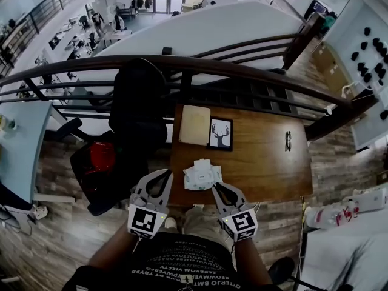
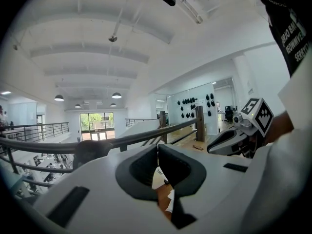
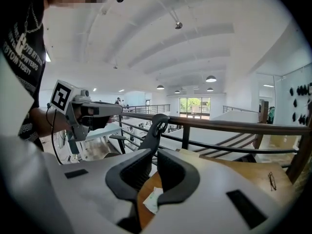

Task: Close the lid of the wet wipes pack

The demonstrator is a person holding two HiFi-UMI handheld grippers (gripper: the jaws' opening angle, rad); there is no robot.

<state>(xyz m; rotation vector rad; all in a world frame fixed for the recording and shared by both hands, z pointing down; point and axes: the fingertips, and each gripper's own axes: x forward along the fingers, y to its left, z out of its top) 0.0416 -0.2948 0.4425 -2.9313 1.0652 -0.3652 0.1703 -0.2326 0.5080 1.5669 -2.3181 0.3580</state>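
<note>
Wood flooring and a dark railing are seen around a brown table on a raised gallery, with an open hall below. A pale board, a framed deer picture and a pair of glasses are laid on the far part of the table, well apart from the work.

The wet wipes pack is placed near the table's front edge, with its long axis running across the head view from left to right. A white flap is raised on its far side, which is judged to be the open lid, though this cannot be made out sharply.

The left gripper is held at the table's left edge, beside the pack's left end, with its tips pressed together and nothing pinched. The right gripper is held just beside the pack's near right corner; its jaws are parted by a narrow slit only, and nothing is gripped between them. In the right gripper view a corner of the pack is seen low beyond the jaws.

The pack is thus found ahead of and between both tools, and the right one is judged the nearer. The lid is judged not yet closed, and a press from above and behind the flap is what would be called for
</note>
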